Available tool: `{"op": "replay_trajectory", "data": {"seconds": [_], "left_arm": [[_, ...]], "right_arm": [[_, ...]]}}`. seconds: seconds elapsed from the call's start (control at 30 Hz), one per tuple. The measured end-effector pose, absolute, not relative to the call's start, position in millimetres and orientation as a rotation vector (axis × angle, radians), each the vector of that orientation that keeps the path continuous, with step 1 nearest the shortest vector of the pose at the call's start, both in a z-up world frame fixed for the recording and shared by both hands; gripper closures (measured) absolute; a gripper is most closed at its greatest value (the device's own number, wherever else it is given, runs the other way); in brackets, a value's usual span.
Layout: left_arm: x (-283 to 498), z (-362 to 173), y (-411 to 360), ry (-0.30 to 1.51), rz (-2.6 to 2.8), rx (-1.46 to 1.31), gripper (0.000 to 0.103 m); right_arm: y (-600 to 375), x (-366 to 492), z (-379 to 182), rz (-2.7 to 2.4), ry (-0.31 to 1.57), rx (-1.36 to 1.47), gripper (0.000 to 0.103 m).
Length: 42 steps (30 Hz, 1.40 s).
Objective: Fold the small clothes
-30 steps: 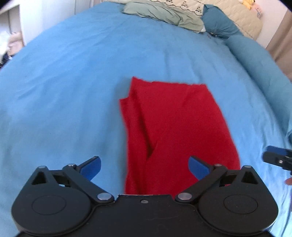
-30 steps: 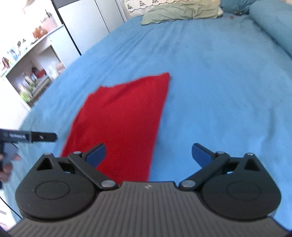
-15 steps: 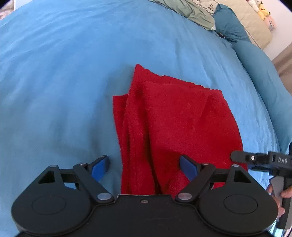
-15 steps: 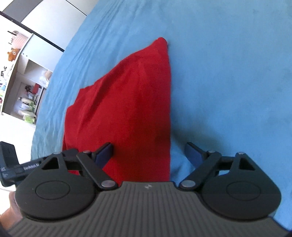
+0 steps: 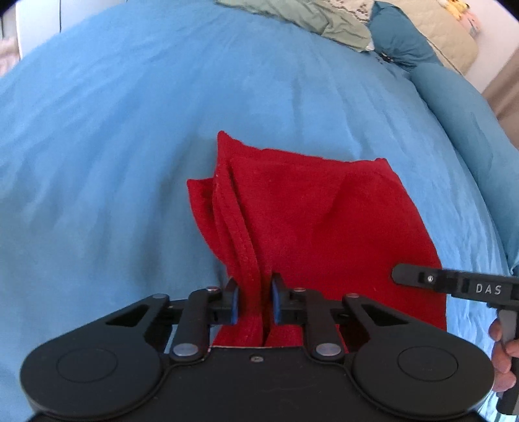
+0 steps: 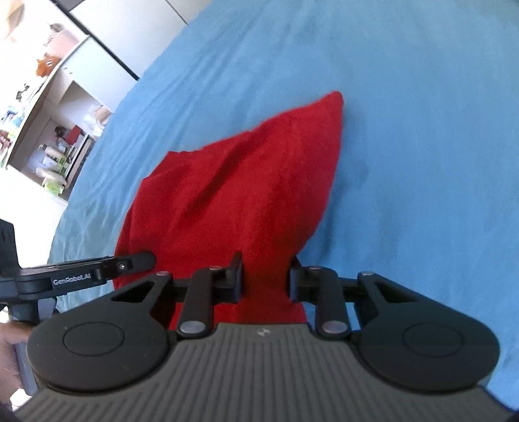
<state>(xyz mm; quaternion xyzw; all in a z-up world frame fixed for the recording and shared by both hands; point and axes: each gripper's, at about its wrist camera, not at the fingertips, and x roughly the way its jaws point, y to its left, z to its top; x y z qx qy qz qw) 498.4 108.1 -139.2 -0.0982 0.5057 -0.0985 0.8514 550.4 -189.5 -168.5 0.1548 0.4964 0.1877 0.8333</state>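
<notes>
A red cloth (image 5: 308, 211), partly folded with doubled hems along its left side, lies on the blue bed (image 5: 129, 146). My left gripper (image 5: 254, 298) is closing, and its blue pads press the bunched left hems at the near edge. In the right wrist view the same red cloth (image 6: 246, 188) rises in a tent towards my right gripper (image 6: 266, 279), whose jaws are closing on its near right corner with fabric filling the gap. Each tool shows in the other view: the right gripper (image 5: 454, 282) at the cloth's right edge, the left gripper (image 6: 97, 269) at its left.
Green and cream pillows (image 5: 324, 19) and a teal pillow (image 5: 402, 42) lie at the head of the bed. A rolled blue duvet (image 5: 470, 130) runs along the right side. White shelves with small items (image 6: 48, 113) stand beyond the bed's left edge.
Both grippers came down onto the cloth's near edge and went from wide open to closed on the fabric. The cloth now bunches and lifts at both grips.
</notes>
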Motion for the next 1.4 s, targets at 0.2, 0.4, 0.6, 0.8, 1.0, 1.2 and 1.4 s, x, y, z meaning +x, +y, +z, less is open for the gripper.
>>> {"op": "replay_trajectory", "data": {"seconds": [0.2,0.4,0.6,0.8,1.0,1.2,1.4], "left_arm": [[470,-100,94,1.026,-0.24,-0.203,0.084],[395,-74,65,1.032,-0.292,-0.2,0.084],[335,-97,28,1.089,-0.315,-0.173,0.084],[314,-143,7,1.06,-0.33,-0.109,0.083],[294,-169,6,0.949,-0.34,-0.015,0.073],[284,-157,3,0.881,-0.295,0.006,0.05],[224,-75,16,0.69,-0.213,0.033,0.002]], "right_arm": [[-206,512,-125,0.408,1.013,0.335,0.064],[-244,439,-93,0.396,1.039,0.355,0.064],[-279,368,-110,0.377,1.089,0.358,0.064],[-319,341,-166,0.379,1.078,0.432,0.064],[-339,333,-204,0.417,0.996,0.518,0.059],[-339,311,-188,0.401,0.901,0.522,0.037],[-336,241,-101,0.305,0.718,0.437,0.0]]}}
